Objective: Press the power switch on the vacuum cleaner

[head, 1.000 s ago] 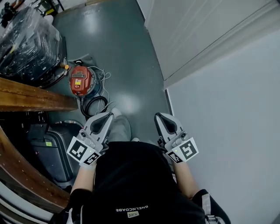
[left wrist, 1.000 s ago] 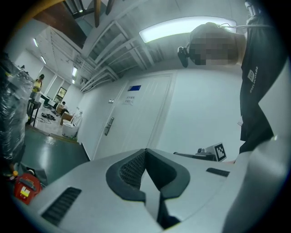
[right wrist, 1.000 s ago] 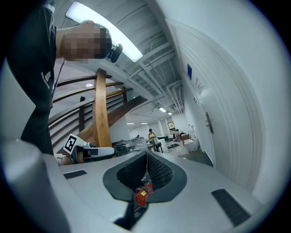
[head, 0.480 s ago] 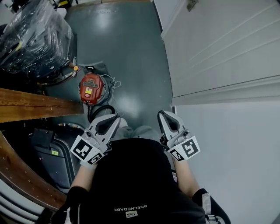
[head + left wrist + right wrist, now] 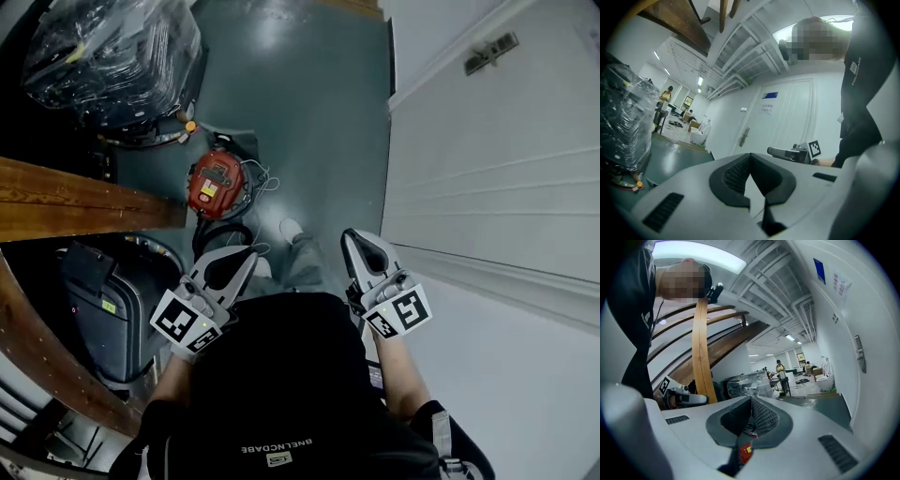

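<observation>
The red vacuum cleaner (image 5: 216, 185) sits on the grey floor beside the end of a wooden beam, with its black hose (image 5: 217, 234) coiled in front of it. Both grippers are held at chest height, well short of it and above it. My left gripper (image 5: 246, 251) is shut with nothing in it, its tips pointing toward the hose. My right gripper (image 5: 352, 235) is also shut and empty, off to the right of the vacuum. In the right gripper view a bit of the red vacuum cleaner (image 5: 745, 452) shows below the closed jaws (image 5: 751, 400). The left gripper (image 5: 750, 157) faces the white door.
A plastic-wrapped pallet load (image 5: 112, 56) stands beyond the vacuum. The wooden beam (image 5: 84, 202) runs in from the left, with a dark case (image 5: 103, 309) under it. A white door (image 5: 506, 141) with a handle (image 5: 489, 52) lines the right side. My shoe (image 5: 291, 228) is on the floor.
The view has swung and advanced: the vacuum now lies closer and more toward the middle, and the door takes up more of the right. Both grippers stay shut and held as before.
</observation>
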Demonstrator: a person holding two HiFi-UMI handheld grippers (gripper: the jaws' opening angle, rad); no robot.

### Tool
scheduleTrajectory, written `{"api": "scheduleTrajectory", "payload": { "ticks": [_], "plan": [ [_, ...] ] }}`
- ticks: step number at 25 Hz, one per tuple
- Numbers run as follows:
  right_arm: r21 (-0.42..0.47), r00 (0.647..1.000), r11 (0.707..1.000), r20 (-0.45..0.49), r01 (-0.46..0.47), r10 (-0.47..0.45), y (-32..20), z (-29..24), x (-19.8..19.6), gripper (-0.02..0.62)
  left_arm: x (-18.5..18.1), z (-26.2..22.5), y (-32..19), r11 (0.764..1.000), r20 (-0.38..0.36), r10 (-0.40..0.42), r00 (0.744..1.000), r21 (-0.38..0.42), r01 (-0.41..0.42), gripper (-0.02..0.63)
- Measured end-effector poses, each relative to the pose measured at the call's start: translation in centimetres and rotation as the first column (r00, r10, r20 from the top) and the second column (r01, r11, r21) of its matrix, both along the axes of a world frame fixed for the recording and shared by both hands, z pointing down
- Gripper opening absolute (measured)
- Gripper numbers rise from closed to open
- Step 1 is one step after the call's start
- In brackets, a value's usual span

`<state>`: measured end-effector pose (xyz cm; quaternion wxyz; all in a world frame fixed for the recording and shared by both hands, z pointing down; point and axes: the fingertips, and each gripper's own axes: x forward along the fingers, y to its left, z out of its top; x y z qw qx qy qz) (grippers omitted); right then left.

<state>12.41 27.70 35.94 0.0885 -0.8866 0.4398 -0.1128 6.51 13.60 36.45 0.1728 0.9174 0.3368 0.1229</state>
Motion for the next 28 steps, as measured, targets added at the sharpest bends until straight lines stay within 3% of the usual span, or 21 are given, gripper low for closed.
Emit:
{"api": "scheduleTrajectory", "payload": {
  "ticks": [6, 10, 13, 16, 20, 24, 28],
  "plan": [
    [-0.042, 0.975, 0.974, 0.01, 0.222, -0.221, -4.5, 0.6, 5.9, 0.027, 4.0, -0.2, -2.7, 0.981, 0.006, -0.193, 0.981, 0.002, 0.193, 0.014],
    [-0.058, 0.93, 0.929, 0.028, 0.366, -0.365, -8.4, 1.3, 8.3, 0.027, 5.1, 0.0, -5.4, 0.945, 0.022, -0.327, 0.945, 0.004, 0.327, 0.014],
    [-0.065, 0.882, 0.88, 0.045, 0.471, -0.469, -11.7, 1.9, 9.4, 0.028, 5.1, 0.2, -7.5, 0.903, 0.037, -0.429, 0.902, 0.011, 0.429, 0.014],
    [-0.098, 0.805, 0.799, 0.056, 0.593, -0.59, -14.9, 3.1, 9.9, 0.026, 4.4, 0.5, -9.0, 0.837, 0.06, -0.547, 0.835, 0.017, 0.547, 0.014],
    [-0.132, 0.673, 0.661, 0.087, 0.739, -0.735, -18.7, 5.4, 9.7, 0.026, 2.4, 1.2, -9.8, 0.721, 0.091, -0.692, 0.716, 0.042, 0.692, 0.014],
    [-0.167, 0.563, 0.542, 0.131, 0.824, -0.816, -21.8, 7.8, 9.0, 0.028, 0.1, 1.6, -10.3, 0.608, 0.114, -0.792, 0.6, 0.056, 0.792, 0.014],
    [-0.215, 0.484, 0.445, 0.183, 0.869, -0.856, -24.9, 10.1, 7.3, 0.027, -2.8, 2.4, -10.9, 0.505, 0.135, -0.858, 0.495, 0.051, 0.862, 0.014]
  ]
}}
